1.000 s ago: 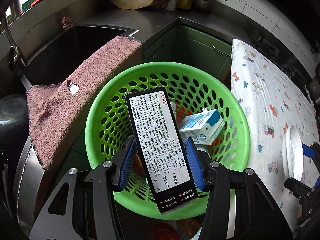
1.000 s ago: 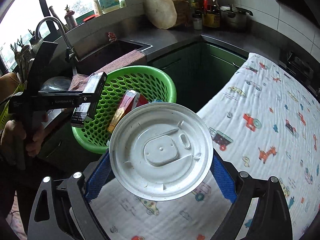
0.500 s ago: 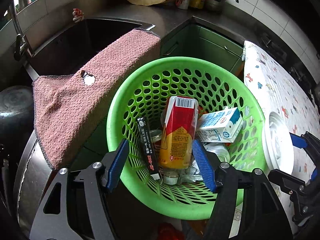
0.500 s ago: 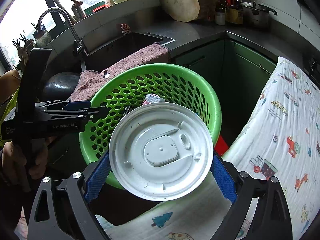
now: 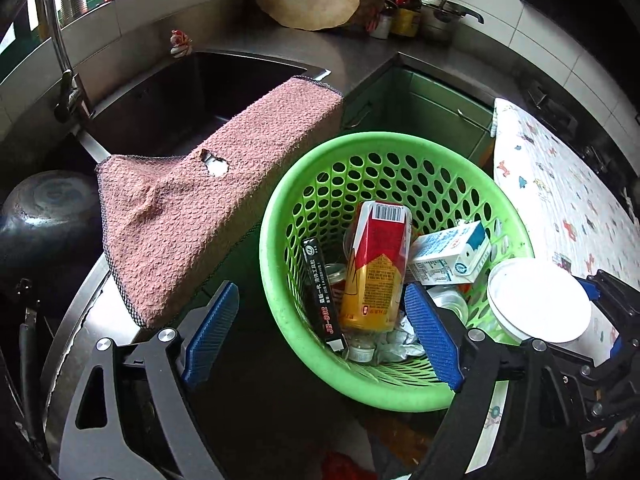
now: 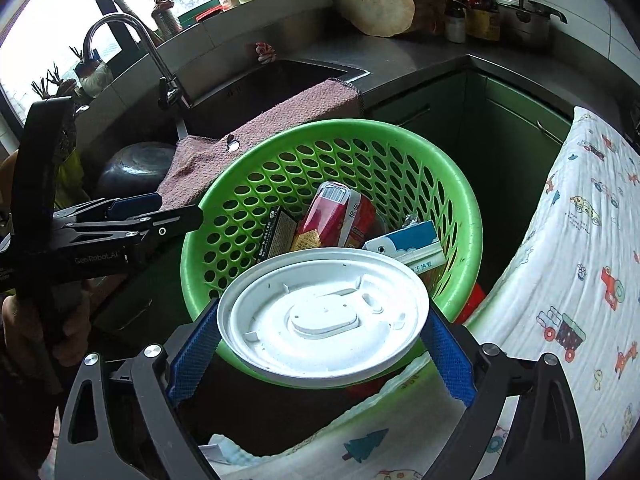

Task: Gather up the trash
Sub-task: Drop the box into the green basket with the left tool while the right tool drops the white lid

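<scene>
The left gripper (image 5: 320,336) hung at the bottom of its own view with its jaws opening and nothing between the blue pads (image 5: 212,332), one pad over the dark gap beside the basket and the other over the basket's near rim. In the right wrist view the right gripper (image 6: 320,344) sat at the lower centre, its blue pads pressed against opposite edges of a white round lid (image 6: 324,312), which it held tilted over the near rim of the green basket (image 6: 460,216). Inside the basket, at the centre of the left wrist view, lay a red and yellow carton (image 5: 376,268), a slim black box (image 5: 322,288) leaning along its left side, a white and blue carton (image 5: 448,256) to its right, and crumpled scraps underneath. A pink towel (image 5: 200,216) draped over the sink's edge just left of the basket, touching its rim. The sink (image 5: 160,104) filled the upper left, and a patterned cloth (image 6: 580,280) covered the surface at the right.
</scene>
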`<state>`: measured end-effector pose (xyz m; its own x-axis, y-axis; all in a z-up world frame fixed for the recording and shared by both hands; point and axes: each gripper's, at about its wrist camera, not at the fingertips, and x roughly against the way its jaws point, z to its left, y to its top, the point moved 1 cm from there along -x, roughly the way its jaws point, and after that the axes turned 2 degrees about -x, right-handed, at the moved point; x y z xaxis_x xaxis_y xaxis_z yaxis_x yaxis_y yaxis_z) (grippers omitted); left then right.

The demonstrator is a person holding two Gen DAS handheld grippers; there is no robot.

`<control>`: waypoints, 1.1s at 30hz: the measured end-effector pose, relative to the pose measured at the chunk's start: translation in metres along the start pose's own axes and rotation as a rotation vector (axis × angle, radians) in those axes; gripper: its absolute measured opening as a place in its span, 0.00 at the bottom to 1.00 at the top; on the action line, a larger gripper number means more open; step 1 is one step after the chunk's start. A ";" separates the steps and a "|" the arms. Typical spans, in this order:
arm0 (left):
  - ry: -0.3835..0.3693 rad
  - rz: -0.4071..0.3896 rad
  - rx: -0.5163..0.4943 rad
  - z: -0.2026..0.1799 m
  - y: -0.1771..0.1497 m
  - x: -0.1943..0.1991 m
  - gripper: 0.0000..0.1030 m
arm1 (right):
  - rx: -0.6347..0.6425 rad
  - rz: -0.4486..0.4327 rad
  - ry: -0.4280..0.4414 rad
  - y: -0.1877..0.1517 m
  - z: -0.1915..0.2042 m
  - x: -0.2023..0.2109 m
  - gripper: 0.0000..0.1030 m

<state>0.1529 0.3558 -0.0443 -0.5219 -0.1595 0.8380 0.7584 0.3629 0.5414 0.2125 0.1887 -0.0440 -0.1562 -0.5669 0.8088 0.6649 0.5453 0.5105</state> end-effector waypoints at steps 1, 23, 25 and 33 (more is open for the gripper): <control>0.000 -0.001 0.001 -0.001 -0.001 0.002 0.84 | 0.000 -0.002 0.004 -0.001 0.001 0.002 0.90; -0.010 -0.098 0.006 -0.006 -0.037 0.051 0.94 | 0.035 -0.054 -0.045 -0.043 0.026 0.045 0.90; -0.012 -0.110 0.002 -0.010 -0.043 0.055 0.94 | 0.032 -0.062 -0.061 -0.049 0.026 0.050 0.90; -0.033 -0.161 -0.031 -0.035 -0.064 0.073 0.95 | -0.003 -0.094 -0.119 -0.077 0.016 0.075 0.90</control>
<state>0.0800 0.2884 -0.0159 -0.6499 -0.1827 0.7377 0.6752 0.3068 0.6708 0.1379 0.1147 -0.0180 -0.3036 -0.5379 0.7865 0.6454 0.4912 0.5850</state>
